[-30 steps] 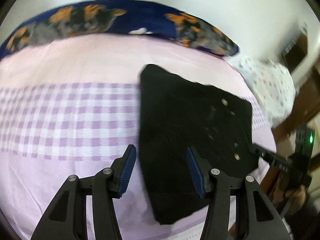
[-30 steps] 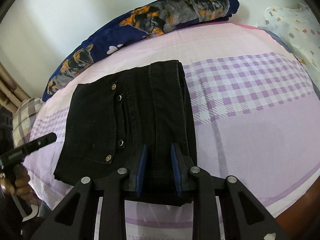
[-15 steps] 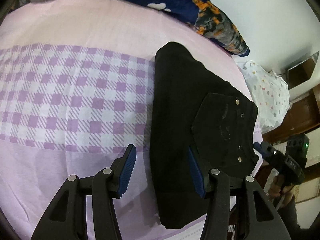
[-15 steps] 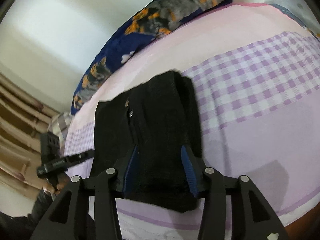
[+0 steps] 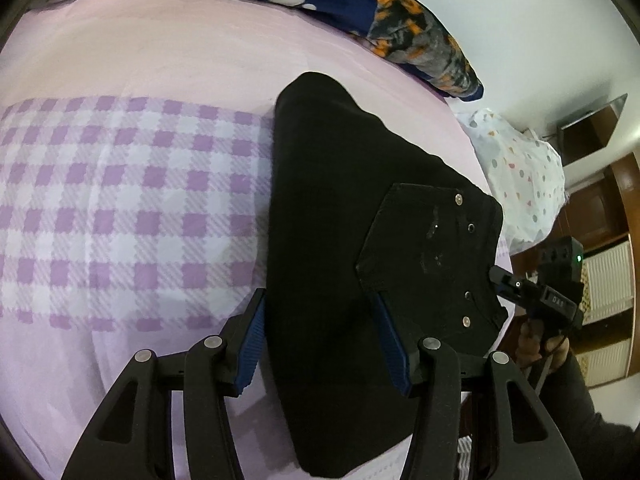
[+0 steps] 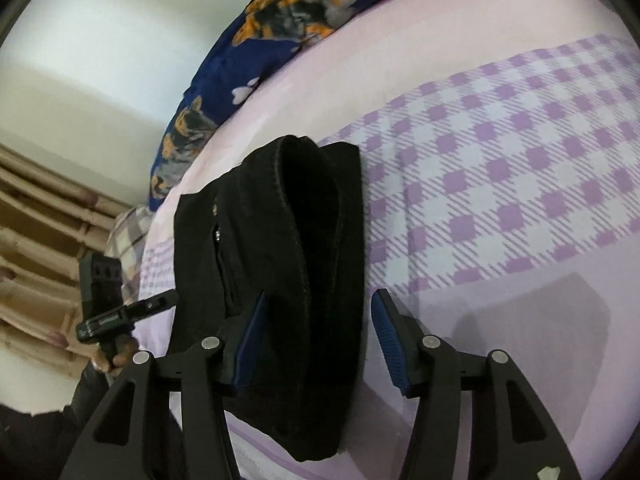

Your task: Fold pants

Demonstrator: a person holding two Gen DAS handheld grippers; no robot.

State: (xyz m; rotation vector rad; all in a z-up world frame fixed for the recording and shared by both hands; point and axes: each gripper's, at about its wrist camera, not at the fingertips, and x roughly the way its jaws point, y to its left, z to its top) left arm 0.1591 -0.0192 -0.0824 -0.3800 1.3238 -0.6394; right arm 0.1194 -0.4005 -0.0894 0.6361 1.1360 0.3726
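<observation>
Black pants point(image 5: 340, 240) lie folded into a compact stack on the bed, back pocket with metal rivets on top. My left gripper point(image 5: 320, 340) is open, its jaws spread over the near left part of the stack, holding nothing. In the right wrist view the pants point(image 6: 288, 248) show from their other side, with thick folded layers. My right gripper point(image 6: 316, 340) is open, jaws straddling the near edge of the stack, holding nothing. Each gripper also shows from the other's camera, the right one point(image 5: 520, 286) and the left one point(image 6: 132, 312), beside the pants.
The bed sheet point(image 5: 120, 200) is pink with a purple checked band. A dark blue pillow with orange and grey prints point(image 5: 400, 32) lies along the wall. A white dotted bundle point(image 5: 516, 176) sits off the bed's corner. Curtains point(image 6: 36, 208) hang at the left.
My right gripper has opened wide and let go of the pants' folded edge. Both cameras have tilted and come lower toward the stack. The left gripper stays open.
</observation>
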